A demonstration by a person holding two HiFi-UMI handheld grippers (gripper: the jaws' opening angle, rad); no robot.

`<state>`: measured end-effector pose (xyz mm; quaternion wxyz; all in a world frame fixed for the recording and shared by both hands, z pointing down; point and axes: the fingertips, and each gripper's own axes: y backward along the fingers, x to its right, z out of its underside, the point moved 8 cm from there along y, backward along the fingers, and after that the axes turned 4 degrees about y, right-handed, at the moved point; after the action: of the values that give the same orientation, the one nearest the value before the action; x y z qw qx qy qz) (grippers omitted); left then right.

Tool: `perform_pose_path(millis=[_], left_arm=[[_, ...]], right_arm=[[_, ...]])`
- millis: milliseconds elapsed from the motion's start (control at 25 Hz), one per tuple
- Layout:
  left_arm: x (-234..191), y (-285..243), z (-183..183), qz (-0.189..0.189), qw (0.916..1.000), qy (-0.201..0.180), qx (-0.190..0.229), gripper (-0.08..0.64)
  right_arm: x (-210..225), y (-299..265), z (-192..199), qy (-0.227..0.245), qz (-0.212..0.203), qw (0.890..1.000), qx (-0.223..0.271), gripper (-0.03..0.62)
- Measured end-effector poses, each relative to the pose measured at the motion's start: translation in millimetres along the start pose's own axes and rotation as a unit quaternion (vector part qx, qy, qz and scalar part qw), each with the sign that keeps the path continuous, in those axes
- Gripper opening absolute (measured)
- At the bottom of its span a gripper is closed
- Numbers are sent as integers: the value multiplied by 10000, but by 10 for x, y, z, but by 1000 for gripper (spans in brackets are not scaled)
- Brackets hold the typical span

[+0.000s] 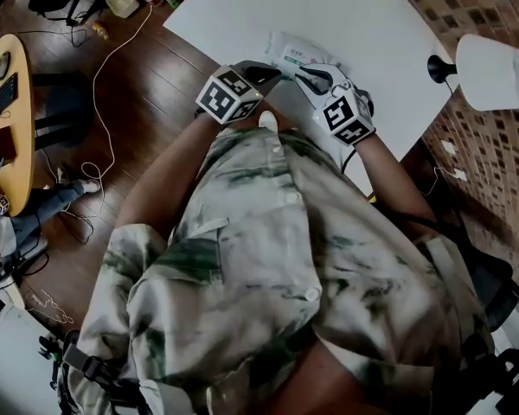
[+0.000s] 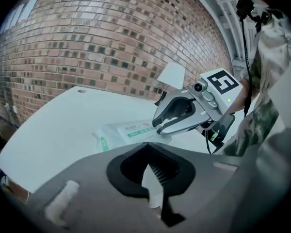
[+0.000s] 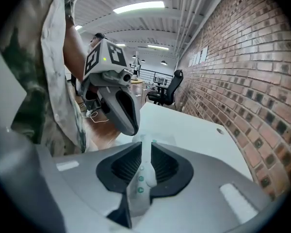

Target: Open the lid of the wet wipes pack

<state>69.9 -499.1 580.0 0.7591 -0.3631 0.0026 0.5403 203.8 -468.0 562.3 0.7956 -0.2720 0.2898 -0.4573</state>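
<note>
On white table (image 1: pixel 363 24), wet wipes pack (image 1: pixel 290 52), long axis crosswise; left gripper (image 1: pixel 272 73) and right gripper (image 1: pixel 307 78) fingers clenched on it.

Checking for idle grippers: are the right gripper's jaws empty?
No, the right gripper is shut on a white, green-dotted edge of the wet wipes pack.

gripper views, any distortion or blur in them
Left gripper view: fisheye bows the brick wall, corners go black. Right gripper view: same bowing, ceiling light blown out, the wipes pack between the near jaws soft.
</note>
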Motion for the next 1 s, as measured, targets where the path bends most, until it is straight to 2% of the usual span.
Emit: perform_pose_path(millis=[120, 360, 560, 800, 1000], left_arm=[[-27, -127, 56, -80, 9998, 116, -142, 0], [-43, -308, 110, -176, 9989, 159, -405, 0], [-57, -348, 123, -253, 9985, 191, -447, 0], [-43, -307, 166, -311, 9984, 277, -375, 0], [-55, -309, 151, -352, 9983, 277, -384, 0]], right_arm=[[16, -140, 82, 304, -149, 9994, -113, 67], [13, -222, 151, 690, -122, 9974, -186, 64], [-1, -253, 140, 915, -163, 9955, -166, 57], [5, -230, 83, 623, -381, 9973, -104, 40], [139, -124, 13, 162, -408, 9988, 227, 26]])
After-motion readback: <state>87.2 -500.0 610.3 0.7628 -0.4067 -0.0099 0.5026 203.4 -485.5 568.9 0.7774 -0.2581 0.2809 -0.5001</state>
